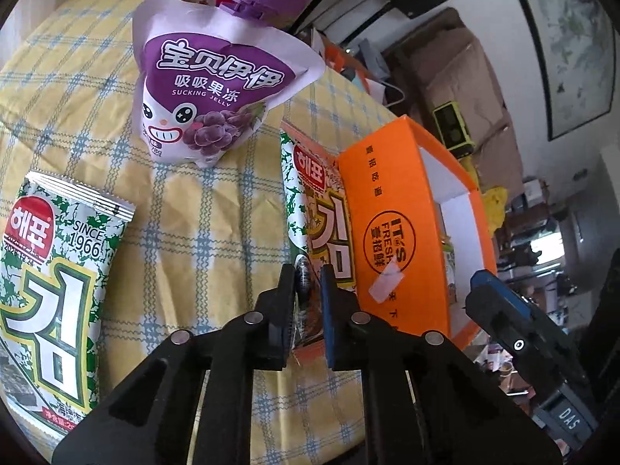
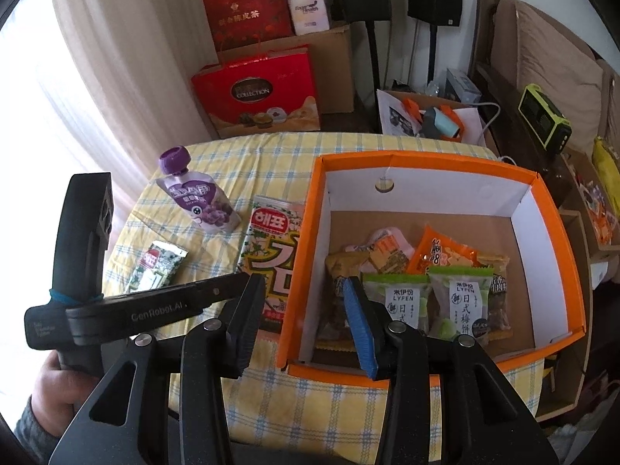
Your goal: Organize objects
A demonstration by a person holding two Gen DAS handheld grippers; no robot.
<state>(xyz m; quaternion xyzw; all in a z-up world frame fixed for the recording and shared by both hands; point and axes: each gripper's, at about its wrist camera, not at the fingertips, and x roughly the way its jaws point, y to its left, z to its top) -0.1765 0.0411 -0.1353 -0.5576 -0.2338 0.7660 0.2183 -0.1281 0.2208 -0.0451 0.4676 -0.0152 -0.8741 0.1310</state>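
An orange box [image 2: 302, 255] with white inner walls sits on the checked tablecloth and holds several snack packets [image 2: 457, 290]. My left gripper [image 1: 308, 271] is shut on the near edge of a green-and-white seaweed packet [image 1: 306, 201] that leans against the box's outer wall [image 1: 387, 213]; the packet also shows in the right wrist view [image 2: 271, 248]. A second seaweed packet [image 1: 50, 271] lies to the left; in the right wrist view it looks small [image 2: 155, 267]. A purple jelly pouch [image 1: 205, 89] stands behind [image 2: 201, 201]. My right gripper [image 2: 302, 294] is open and empty, above the box's near-left corner.
The table [image 1: 201, 232] carries a yellow checked cloth. Red gift boxes [image 2: 255, 97] and cardboard boxes stand behind the table. A white bag [image 2: 426, 116] with tools, a green device [image 2: 542, 120] and a sofa are at the right. The right gripper's body [image 1: 523, 333] shows beside the box.
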